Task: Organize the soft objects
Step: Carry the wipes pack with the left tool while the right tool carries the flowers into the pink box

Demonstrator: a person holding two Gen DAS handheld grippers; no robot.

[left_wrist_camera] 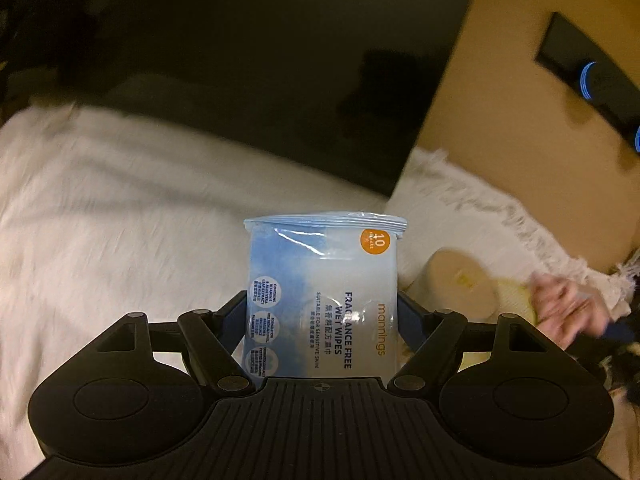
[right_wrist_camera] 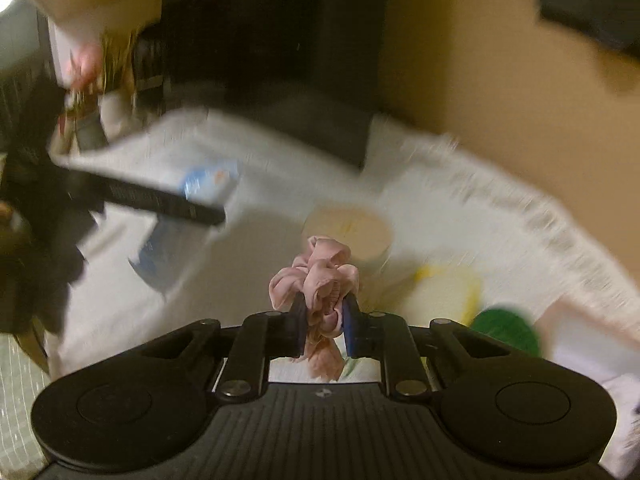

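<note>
My left gripper [left_wrist_camera: 322, 300] is shut on a blue and white pack of wet wipes [left_wrist_camera: 324, 292] and holds it above the white cloth [left_wrist_camera: 120, 208]. The pack also shows blurred in the right wrist view [right_wrist_camera: 208, 184], held by the left gripper [right_wrist_camera: 160, 200]. My right gripper [right_wrist_camera: 323, 312] is shut on a crumpled pink scrunchie [right_wrist_camera: 316, 276] above the cloth. In the left wrist view the pink scrunchie [left_wrist_camera: 568, 308] shows blurred at the right edge.
A beige round object [right_wrist_camera: 348, 232] stands on the white fringed cloth [right_wrist_camera: 480, 208], with a yellow item [right_wrist_camera: 448, 288] and a green item [right_wrist_camera: 508, 328] beside it. A dark box [left_wrist_camera: 260, 80] sits at the back. A tan wall [left_wrist_camera: 520, 120] is behind.
</note>
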